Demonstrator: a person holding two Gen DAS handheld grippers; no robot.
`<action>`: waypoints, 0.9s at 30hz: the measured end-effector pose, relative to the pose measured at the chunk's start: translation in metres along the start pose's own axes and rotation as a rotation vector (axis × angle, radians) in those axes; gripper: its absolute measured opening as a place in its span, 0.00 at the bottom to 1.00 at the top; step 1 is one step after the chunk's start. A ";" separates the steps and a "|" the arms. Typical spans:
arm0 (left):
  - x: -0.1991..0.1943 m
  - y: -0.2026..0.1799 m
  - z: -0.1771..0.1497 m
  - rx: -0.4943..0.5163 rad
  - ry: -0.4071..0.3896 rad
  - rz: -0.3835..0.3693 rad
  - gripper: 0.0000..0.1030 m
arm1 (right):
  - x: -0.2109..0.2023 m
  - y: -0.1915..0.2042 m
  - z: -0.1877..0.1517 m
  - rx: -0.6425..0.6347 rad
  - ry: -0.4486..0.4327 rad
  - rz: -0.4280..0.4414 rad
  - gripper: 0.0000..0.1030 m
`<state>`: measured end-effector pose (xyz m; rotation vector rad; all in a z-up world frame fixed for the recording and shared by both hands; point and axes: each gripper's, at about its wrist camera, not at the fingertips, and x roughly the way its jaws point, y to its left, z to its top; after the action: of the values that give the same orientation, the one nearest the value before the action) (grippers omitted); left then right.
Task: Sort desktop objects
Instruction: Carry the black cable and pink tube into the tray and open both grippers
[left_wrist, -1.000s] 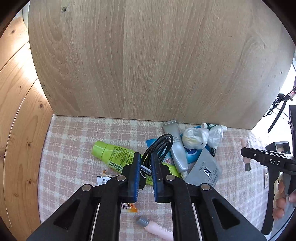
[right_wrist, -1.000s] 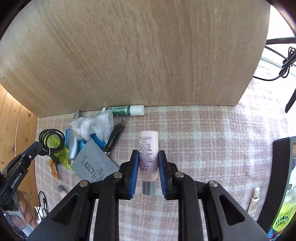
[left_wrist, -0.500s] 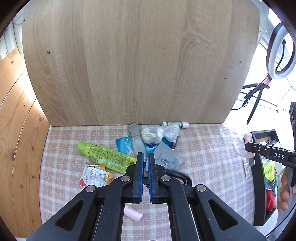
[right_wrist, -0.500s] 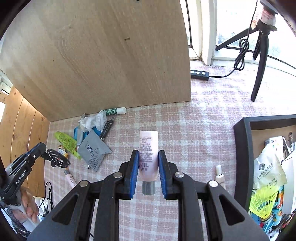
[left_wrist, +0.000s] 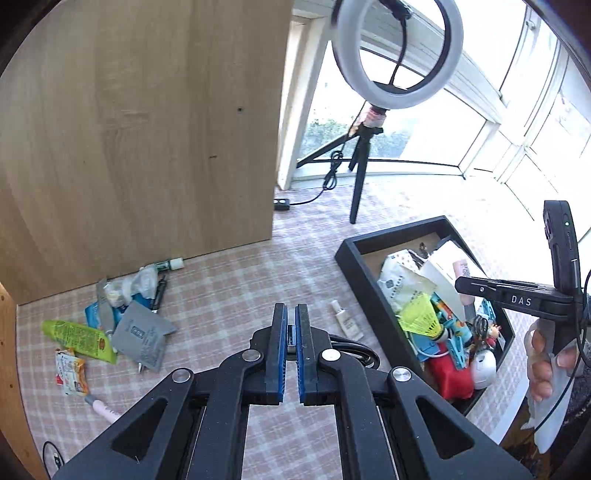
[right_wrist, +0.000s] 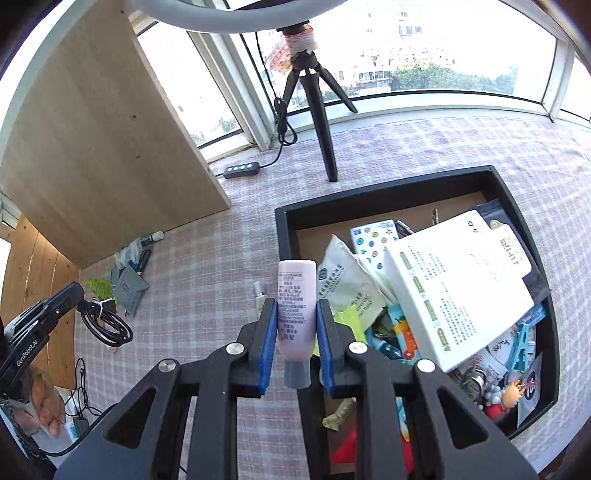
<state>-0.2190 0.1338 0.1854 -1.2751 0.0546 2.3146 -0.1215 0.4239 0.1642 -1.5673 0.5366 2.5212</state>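
Checked cloth (left_wrist: 236, 295) covers the table, soft and matt. The upright board (left_wrist: 140, 122) is pale wood grain. Black tray (right_wrist: 406, 192) looks matt; pink tube (right_wrist: 295, 310) is smooth plastic.

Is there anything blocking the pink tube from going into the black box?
Nothing visible does. The right claw holds the pink plastic tube above the near wall of the open black box, already piled with items.

Both wrist views look down from above along their fingers, sharing the black tray (left_wrist: 373, 280) (right_wrist: 388, 201) and checked cloth (left_wrist: 236, 280) (right_wrist: 207, 266).
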 end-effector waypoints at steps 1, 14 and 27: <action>-0.001 -0.016 0.001 0.025 0.003 -0.020 0.03 | -0.006 -0.014 -0.004 0.018 -0.003 -0.014 0.20; 0.029 -0.187 -0.003 0.260 0.088 -0.194 0.03 | -0.052 -0.143 -0.049 0.213 -0.025 -0.158 0.20; 0.038 -0.218 -0.003 0.260 0.101 -0.153 0.39 | -0.060 -0.165 -0.055 0.223 -0.043 -0.154 0.43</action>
<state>-0.1373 0.3397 0.1961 -1.2170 0.2733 2.0376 -0.0004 0.5620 0.1573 -1.4142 0.6407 2.2878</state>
